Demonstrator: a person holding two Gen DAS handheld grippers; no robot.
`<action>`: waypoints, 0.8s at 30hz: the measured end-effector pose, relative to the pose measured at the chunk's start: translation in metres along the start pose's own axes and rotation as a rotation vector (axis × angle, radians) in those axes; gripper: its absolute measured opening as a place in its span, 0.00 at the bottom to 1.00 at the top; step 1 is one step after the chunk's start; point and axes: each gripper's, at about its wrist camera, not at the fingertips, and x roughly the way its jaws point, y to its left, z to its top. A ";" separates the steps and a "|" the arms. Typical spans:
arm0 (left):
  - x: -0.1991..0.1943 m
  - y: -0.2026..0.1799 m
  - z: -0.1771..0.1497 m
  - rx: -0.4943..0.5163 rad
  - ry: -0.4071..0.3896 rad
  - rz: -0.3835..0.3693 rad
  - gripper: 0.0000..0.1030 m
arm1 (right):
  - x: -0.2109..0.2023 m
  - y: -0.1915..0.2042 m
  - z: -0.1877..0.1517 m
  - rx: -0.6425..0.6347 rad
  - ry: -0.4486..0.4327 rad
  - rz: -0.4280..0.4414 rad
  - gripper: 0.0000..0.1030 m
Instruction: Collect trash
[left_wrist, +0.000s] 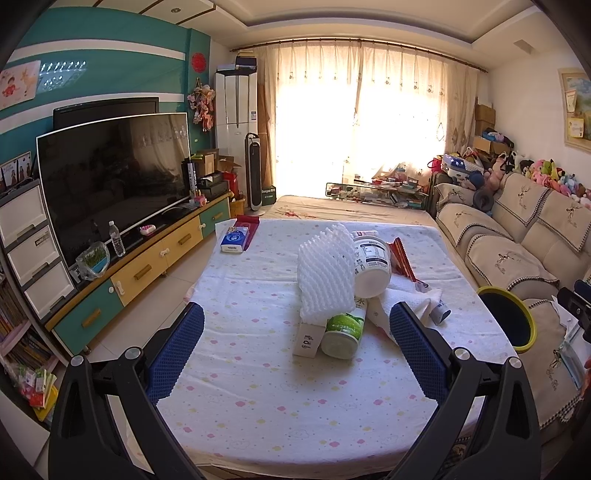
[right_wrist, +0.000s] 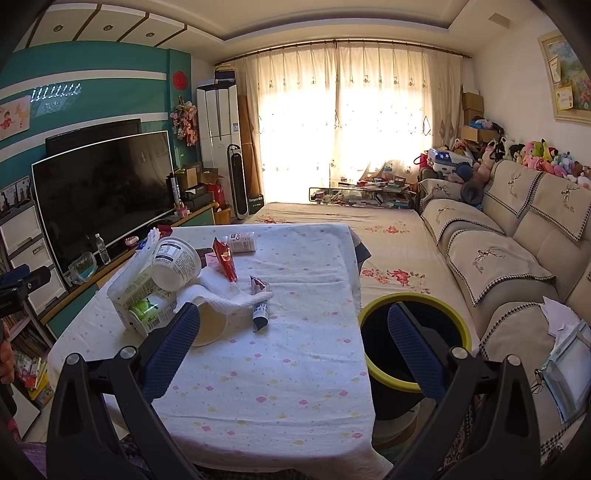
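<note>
Left gripper (left_wrist: 295, 343): hangs above the near half of the table (left_wrist: 258, 406), jaws wide apart, nothing between them.
Right gripper (right_wrist: 293, 345): over the table's right edge, jaws likewise spread and empty, one finger framed against the bin.
Trash pile: heaped mid-table, touching or overlapping: white foam netting (left_wrist: 325, 273), a green-labelled can (left_wrist: 341, 334) on its side, a white tub (left_wrist: 371, 269), a red wrapper (right_wrist: 225, 258), crumpled white paper (right_wrist: 229, 291), a small dark tube (right_wrist: 260, 315), and a bottle (right_wrist: 242, 242) lying further back.
Tissue pack (left_wrist: 234, 239): far left corner, apart from the heap; whether it counts as trash I cannot tell.
Bin (right_wrist: 415, 380): yellow-rimmed, dark inside, just beside the table's right edge near the sofa (right_wrist: 517, 240); I see nothing in it.
Progress: barely begun, by my reckoning; every piece is on the table.
</note>
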 end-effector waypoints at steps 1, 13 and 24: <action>0.000 0.000 0.000 0.000 0.000 -0.001 0.96 | 0.000 0.000 0.000 0.000 0.000 0.000 0.94; 0.002 -0.002 -0.001 0.004 0.003 -0.003 0.96 | 0.002 0.000 0.000 0.000 0.010 0.001 0.94; 0.004 -0.004 -0.002 0.007 0.007 -0.008 0.96 | 0.003 0.000 -0.001 0.000 0.012 0.001 0.94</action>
